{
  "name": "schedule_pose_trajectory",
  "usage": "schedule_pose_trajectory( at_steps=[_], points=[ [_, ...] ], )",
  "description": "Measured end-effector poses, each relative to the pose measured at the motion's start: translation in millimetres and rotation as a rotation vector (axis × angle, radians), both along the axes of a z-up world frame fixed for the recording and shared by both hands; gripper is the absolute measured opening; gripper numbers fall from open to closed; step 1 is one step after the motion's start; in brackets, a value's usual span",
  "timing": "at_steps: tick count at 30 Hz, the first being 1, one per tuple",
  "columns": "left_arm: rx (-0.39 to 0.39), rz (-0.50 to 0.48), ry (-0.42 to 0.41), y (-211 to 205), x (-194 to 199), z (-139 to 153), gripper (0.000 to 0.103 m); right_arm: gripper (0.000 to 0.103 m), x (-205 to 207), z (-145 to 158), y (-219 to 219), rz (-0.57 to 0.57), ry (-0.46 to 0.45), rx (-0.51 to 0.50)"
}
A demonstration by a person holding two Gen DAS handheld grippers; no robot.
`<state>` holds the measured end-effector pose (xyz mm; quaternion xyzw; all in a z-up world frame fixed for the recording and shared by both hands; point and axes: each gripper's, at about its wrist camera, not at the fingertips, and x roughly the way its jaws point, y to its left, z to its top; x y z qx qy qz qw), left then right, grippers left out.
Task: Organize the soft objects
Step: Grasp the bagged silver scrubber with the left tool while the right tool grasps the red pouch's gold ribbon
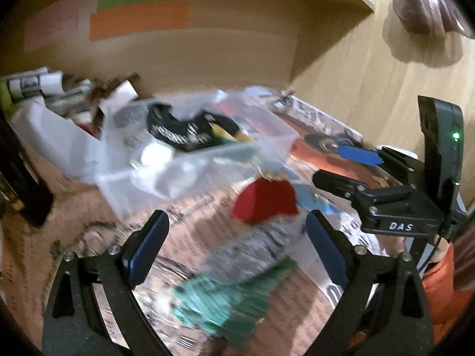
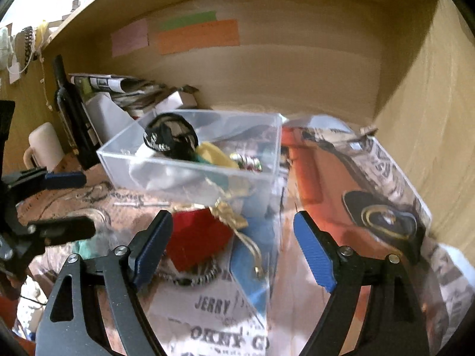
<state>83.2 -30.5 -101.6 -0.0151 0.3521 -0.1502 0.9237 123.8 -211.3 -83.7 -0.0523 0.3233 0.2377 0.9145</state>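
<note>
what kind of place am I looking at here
Probably a home desk or shelf nook: wood-look walls with coloured paper notes, a dark bottle, stacked papers, and a clear plastic box of odds and ends.

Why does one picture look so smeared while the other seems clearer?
Left wrist view: motion blur smears the clear box, red pouch and green item. Right wrist view: sharper, the box edges crisp, some glare on its plastic; both bend straight shelf lines, fisheye style.

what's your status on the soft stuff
Left gripper open, empty. Right gripper open, empty. Red pouch outside clear bin. Nothing blocking.
</note>
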Motion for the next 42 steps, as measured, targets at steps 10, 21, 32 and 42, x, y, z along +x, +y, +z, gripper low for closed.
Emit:
schedule_pose_trajectory(
  at_steps=[10,21,32,42],
  points=[
    [-0.001,0.007,0.130,-13,9,-49,0.094,0.081,-4,-25,-5,-0.004,0.091,0.003],
    [-0.070,-0.016,0.119,-3,21,-49,0.045,0.081,17,-26,14,0.050,0.112,-0.019],
    [-0.073,0.078,0.019,32,19,-19,0.041,0.074,49,-42,37,0.093,0.189,-0.065],
    [-0.055,0.120,0.007,43,25,-19,0.041,0.025,58,-53,42,0.118,0.228,-0.061]
  ],
)
